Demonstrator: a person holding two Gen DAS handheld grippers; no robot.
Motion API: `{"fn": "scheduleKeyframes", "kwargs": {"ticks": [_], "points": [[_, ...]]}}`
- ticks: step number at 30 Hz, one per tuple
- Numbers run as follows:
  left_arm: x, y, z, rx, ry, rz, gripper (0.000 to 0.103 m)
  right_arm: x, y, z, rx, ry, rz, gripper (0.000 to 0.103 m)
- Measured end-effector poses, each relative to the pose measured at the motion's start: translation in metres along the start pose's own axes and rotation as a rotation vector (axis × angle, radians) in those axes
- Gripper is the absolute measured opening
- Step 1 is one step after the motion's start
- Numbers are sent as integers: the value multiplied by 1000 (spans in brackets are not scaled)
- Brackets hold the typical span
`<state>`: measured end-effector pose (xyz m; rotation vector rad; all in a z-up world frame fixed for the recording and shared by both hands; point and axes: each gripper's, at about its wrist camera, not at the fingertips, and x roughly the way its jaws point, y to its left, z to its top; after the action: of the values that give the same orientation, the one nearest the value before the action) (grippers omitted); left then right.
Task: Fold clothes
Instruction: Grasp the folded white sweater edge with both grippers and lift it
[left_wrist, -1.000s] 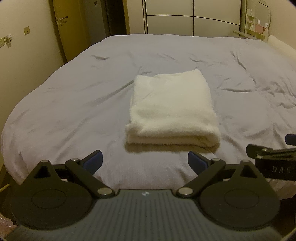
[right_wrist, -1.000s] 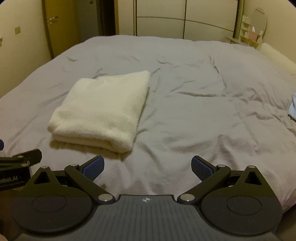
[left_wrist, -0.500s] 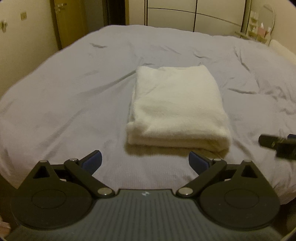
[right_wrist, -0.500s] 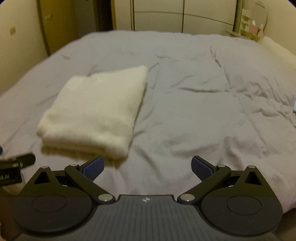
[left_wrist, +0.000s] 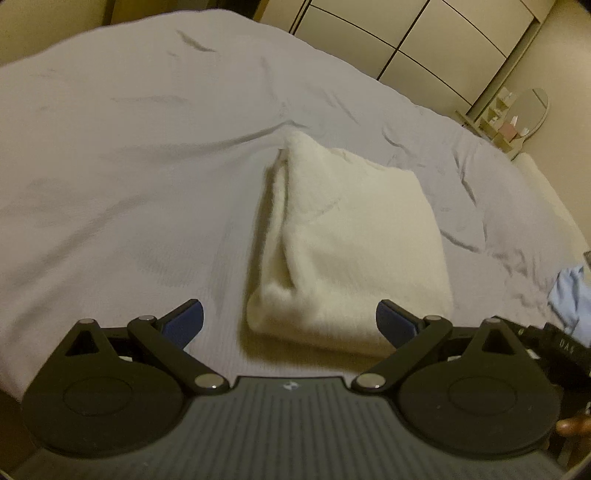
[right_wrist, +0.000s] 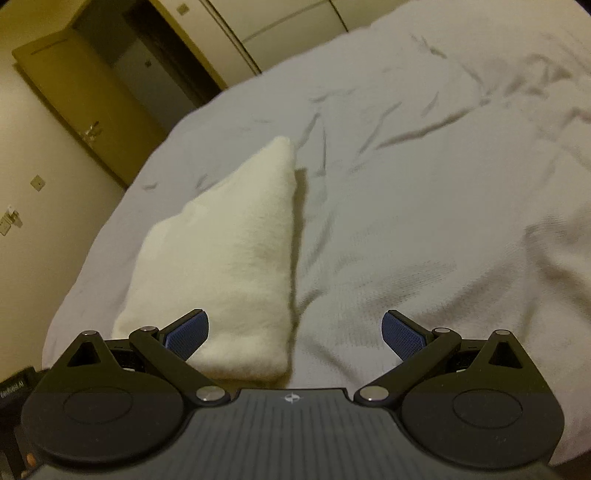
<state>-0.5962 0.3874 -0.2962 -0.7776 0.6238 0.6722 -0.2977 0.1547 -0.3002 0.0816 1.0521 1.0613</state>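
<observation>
1. Left wrist view: we see the left gripper (left_wrist: 289, 323) with its jaws spread wide and nothing between them. The folded cream towel (left_wrist: 354, 236) lies flat on the grey bedspread (left_wrist: 110, 155), its near edge just beyond the fingertips, running from 12 toward 1 o'clock.
2. Same view: the layered edges of the towel show along its left side. We judge the bundle already folded, with the wide opening suited to straddling its near end.
3. Same view: a pale blue cloth (left_wrist: 569, 295) lies at 3 o'clock, near the bed's edge. Part of the right gripper (left_wrist: 554, 347) shows at 4 o'clock; its opening is not readable here.
4. Right wrist view: the right gripper (right_wrist: 295, 332) is likewise wide open and empty. The towel (right_wrist: 229, 258) sits at 11 o'clock, its near right corner between the fingers, closer to the left fingertip (right_wrist: 186, 334).
5. Same view: the bedspread (right_wrist: 443, 221) fills 12 to 3 o'clock. We judge each gripper is placed at one near corner of the towel.
</observation>
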Motion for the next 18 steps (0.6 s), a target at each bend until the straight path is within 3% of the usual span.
{"fn": "scheduleKeyframes", "kwargs": {"ticks": [6, 13, 18], "points": [[39, 28, 14, -119, 54, -102, 95, 33, -19, 18, 125, 69, 178, 103], [81, 52, 34, -175, 93, -205, 88, 75, -28, 32, 165, 148, 246, 91], [105, 64, 53, -223, 98, -312, 87, 98, -35, 37, 228, 162, 314, 91]]}}
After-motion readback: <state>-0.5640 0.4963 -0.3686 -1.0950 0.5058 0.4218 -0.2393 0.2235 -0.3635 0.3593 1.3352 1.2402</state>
